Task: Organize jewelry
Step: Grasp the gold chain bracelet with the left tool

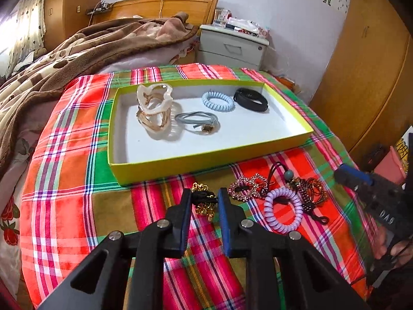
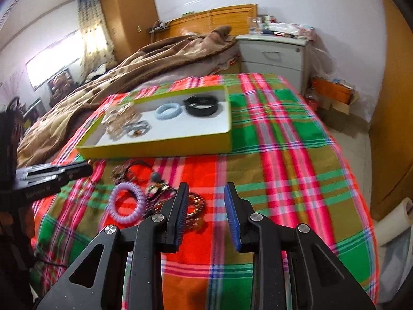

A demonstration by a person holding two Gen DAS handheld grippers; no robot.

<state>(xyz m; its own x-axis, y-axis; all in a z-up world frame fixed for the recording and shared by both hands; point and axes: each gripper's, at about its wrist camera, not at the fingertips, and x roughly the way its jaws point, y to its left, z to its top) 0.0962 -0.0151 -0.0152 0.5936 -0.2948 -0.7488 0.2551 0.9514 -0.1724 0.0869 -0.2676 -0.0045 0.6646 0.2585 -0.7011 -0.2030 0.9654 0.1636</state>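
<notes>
I've got the left gripper (image 1: 204,199) pinched on the black-and-gold chain (image 1: 204,198), low over the plaid cloth (image 1: 77,206), because that piece goes next into the tray (image 1: 206,157). The tray sits just beyond, already holding a clear clip (image 1: 155,108), grey tie (image 1: 197,121), blue coil (image 1: 218,101) and black band (image 1: 251,100). My right gripper (image 2: 204,201) hangs open and empty (its view is blurred), beside the loose pile: purple coil (image 2: 126,202) and beaded bangles (image 2: 196,206) just left of its jaws. I judge several pieces remain.
</notes>
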